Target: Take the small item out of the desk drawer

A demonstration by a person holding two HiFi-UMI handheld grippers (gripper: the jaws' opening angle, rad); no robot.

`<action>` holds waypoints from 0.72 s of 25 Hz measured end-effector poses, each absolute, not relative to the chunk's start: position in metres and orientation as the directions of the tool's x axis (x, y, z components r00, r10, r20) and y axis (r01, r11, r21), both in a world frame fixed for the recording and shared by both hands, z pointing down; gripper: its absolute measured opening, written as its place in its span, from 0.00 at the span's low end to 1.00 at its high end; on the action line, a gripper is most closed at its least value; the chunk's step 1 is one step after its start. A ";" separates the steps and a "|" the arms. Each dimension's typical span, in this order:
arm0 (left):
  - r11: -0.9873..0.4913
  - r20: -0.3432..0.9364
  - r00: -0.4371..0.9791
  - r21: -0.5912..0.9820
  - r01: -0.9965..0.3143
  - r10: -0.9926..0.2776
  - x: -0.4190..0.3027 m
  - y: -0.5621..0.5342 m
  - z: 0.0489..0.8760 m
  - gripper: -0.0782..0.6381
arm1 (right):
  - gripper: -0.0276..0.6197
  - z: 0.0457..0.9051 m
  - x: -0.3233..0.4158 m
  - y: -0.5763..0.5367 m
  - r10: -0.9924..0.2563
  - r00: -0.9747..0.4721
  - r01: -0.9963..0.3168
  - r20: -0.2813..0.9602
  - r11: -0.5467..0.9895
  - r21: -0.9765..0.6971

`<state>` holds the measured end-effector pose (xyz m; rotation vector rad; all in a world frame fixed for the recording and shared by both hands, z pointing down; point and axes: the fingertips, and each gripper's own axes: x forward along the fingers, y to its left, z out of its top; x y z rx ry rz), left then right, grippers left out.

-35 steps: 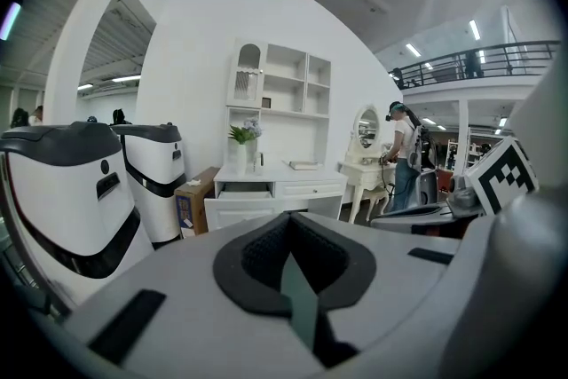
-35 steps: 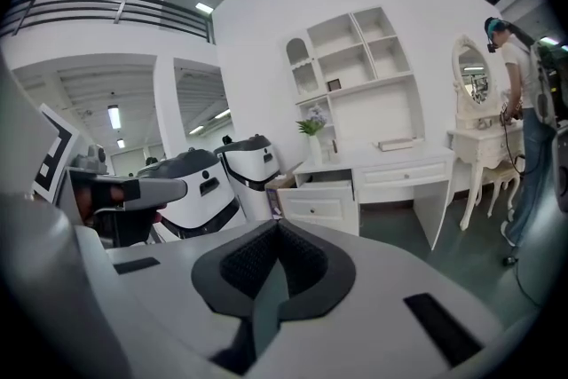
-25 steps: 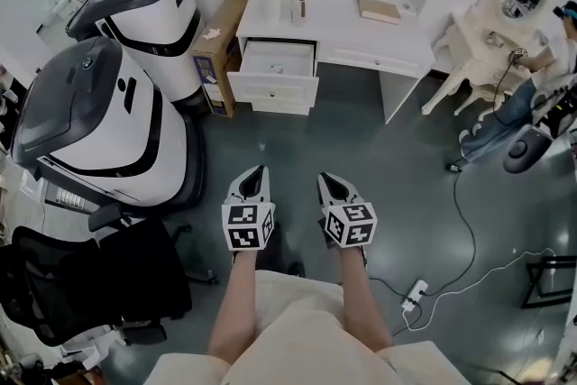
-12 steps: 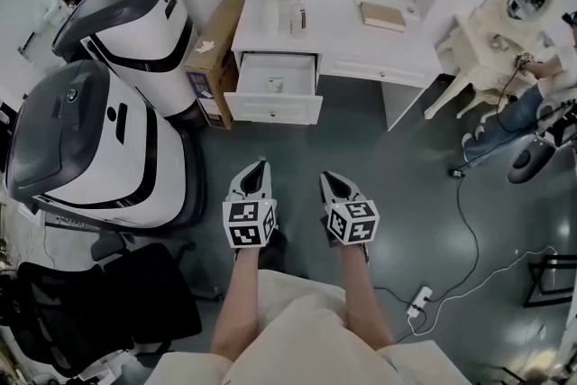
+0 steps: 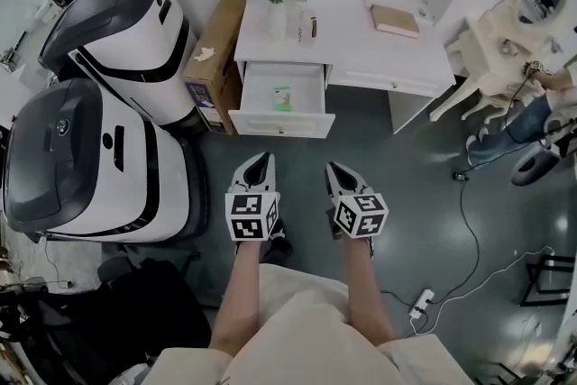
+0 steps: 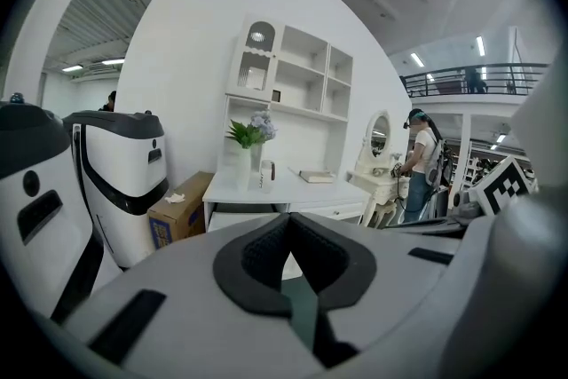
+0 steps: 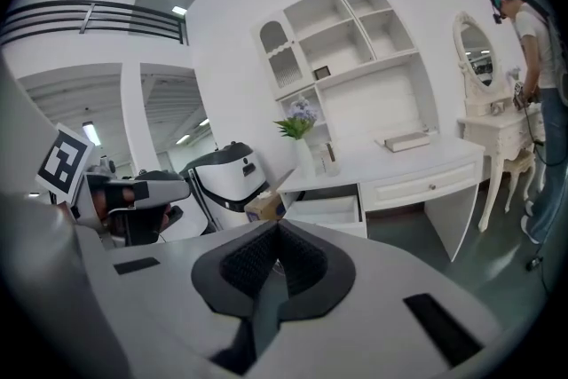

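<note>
The bare left forearm (image 5: 236,295) and bare right forearm (image 5: 364,291) reach forward side by side; the grey-and-white left gripper (image 5: 261,160) and grey-and-white right gripper (image 5: 333,168) point ahead and slightly downward, near each other but apart; each carries its black-and-white marker cube (image 5: 250,216) on top; the left jaws are pressed together on nothing; the right jaws appear closed too, with nothing between them.

The left gripper (image 5: 260,160) and right gripper (image 5: 333,169) are pale grey moulded plastic, tapering to a point. Black textured pads (image 6: 264,257) line the jaws. A cube (image 5: 250,216) with black-and-white square markers caps the rear of the left unit, and a second cube (image 5: 361,215) caps the right. The person wears a cream garment (image 5: 297,329); the forearms are unsleeved.
</note>
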<state>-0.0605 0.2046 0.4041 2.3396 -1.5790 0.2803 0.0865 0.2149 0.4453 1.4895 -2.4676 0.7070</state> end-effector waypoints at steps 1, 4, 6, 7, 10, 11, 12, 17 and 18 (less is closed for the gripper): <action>-0.351 0.330 0.379 0.142 -0.926 -0.865 -0.064 0.194 0.406 0.13 | 0.08 0.447 0.082 0.205 -0.784 -0.488 -0.868 0.384 0.389 -0.309; -0.356 0.338 0.390 0.159 -0.921 -0.857 -0.074 0.164 0.412 0.13 | 0.08 0.456 0.070 0.178 -0.777 -0.477 -0.875 0.410 0.377 -0.302; -0.356 0.335 0.401 0.190 -0.915 -0.852 -0.080 0.145 0.415 0.13 | 0.08 0.462 0.064 0.162 -0.776 -0.472 -0.878 0.419 0.368 -0.306; -0.357 0.335 0.406 0.200 -0.912 -0.850 -0.082 0.136 0.417 0.13 | 0.08 0.466 0.061 0.154 -0.775 -0.473 -0.876 0.420 0.365 -0.313; -0.365 0.354 0.414 0.198 -0.910 -0.839 -0.088 0.110 0.426 0.13 | 0.08 0.477 0.054 0.132 -0.764 -0.475 -0.875 0.436 0.359 -0.324; -0.367 0.361 0.416 0.199 -0.909 -0.835 -0.090 0.102 0.430 0.13 | 0.08 0.480 0.052 0.124 -0.762 -0.476 -0.875 0.440 0.357 -0.327; -0.368 0.367 0.418 0.201 -0.908 -0.831 -0.092 0.095 0.434 0.13 | 0.08 0.481 0.050 0.116 -0.760 -0.476 -0.874 0.442 0.355 -0.331; -0.382 0.384 0.433 0.204 -0.901 -0.816 -0.098 0.057 0.443 0.13 | 0.08 0.483 0.043 0.078 -0.758 -0.471 -0.876 0.451 0.345 -0.336; -0.385 0.386 0.436 0.205 -0.900 -0.813 -0.099 0.050 0.443 0.13 | 0.08 0.485 0.042 0.073 -0.758 -0.469 -0.877 0.454 0.340 -0.340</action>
